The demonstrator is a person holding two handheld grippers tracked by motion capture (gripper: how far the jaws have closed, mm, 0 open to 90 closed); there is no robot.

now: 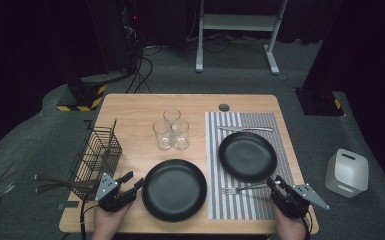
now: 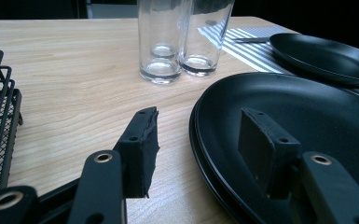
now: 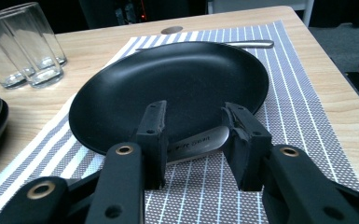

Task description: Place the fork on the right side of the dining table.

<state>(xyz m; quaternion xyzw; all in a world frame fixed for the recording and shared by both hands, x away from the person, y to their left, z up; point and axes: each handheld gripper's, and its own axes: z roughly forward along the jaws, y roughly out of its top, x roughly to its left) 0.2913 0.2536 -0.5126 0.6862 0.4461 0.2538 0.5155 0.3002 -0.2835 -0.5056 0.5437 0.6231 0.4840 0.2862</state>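
from up high we get the whole table (image 1: 130,107): two black plates, three glasses (image 1: 171,130) bunched behind the near plate, a wire basket (image 1: 97,155) at the left edge, and a striped mat (image 1: 242,200) on the right half. the far plate (image 1: 247,156) sits on the mat with a knife (image 1: 245,129) behind it, and the fork (image 1: 244,188) lies in front of it, its handle pointing at our right gripper (image 1: 279,188).

the right gripper view gives us what the top one can't: the fork handle (image 3: 198,142) lies between the jaws, half tucked under the plate rim (image 3: 168,93), and the pads look to stand just clear of it on both sides, so released, we think, though the shadow there makes it hard to swear. no earlier shot, so that's all we'll say.

our left gripper (image 1: 132,186) is spread wide and holding nothing. in its own view one jaw hangs over bare wood and the other over the near plate (image 2: 307,121), straddling its left rim. what looks like a second plate edge shows under it.

room's tight on the left: basket just beside that gripper, plate on the other side. the right gripper sits near the table's front right corner.
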